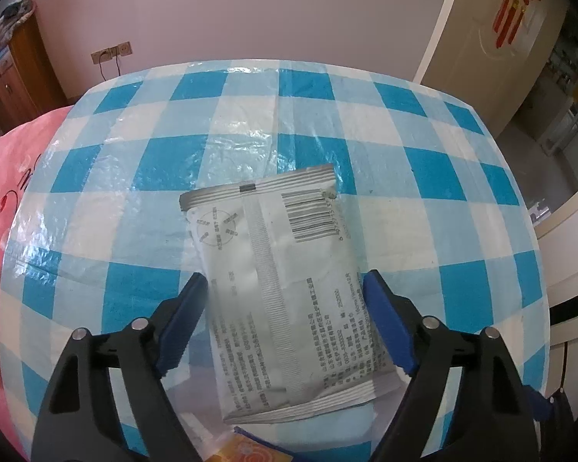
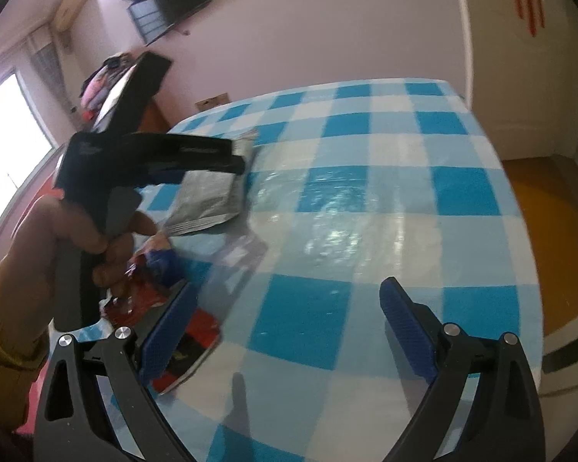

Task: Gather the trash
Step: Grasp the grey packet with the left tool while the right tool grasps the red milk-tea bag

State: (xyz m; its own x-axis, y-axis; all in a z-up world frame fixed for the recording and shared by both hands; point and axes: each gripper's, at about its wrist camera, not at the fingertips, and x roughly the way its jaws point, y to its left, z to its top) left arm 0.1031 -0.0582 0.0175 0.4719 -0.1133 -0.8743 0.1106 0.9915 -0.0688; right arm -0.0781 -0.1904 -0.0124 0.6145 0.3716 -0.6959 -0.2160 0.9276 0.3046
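Note:
A silver foil packet point(image 1: 231, 254) lies flat, printed back up, on the blue and white checked tablecloth point(image 1: 165, 161). My left gripper point(image 1: 285, 277) points down over it and straddles its near half. The blue pads point(image 1: 190, 315) stand close against both long edges and the foil is not creased, so the gripper is open. In the right wrist view, a hand point(image 2: 77, 238) holds the left gripper point(image 2: 235, 158) above the same packet point(image 2: 208, 196). My right gripper point(image 2: 289, 285) hangs open over bare cloth point(image 2: 366, 231) with nothing between its fingers.
Red and blue wrappers point(image 2: 146, 292) and a red-black wrapper point(image 2: 196, 335) lie by the right gripper's left finger. An orange packet point(image 1: 246, 452) shows at the near table edge. A pink cloth point(image 1: 11, 200) lies left. A cream door point(image 1: 481, 50) stands beyond the far right corner.

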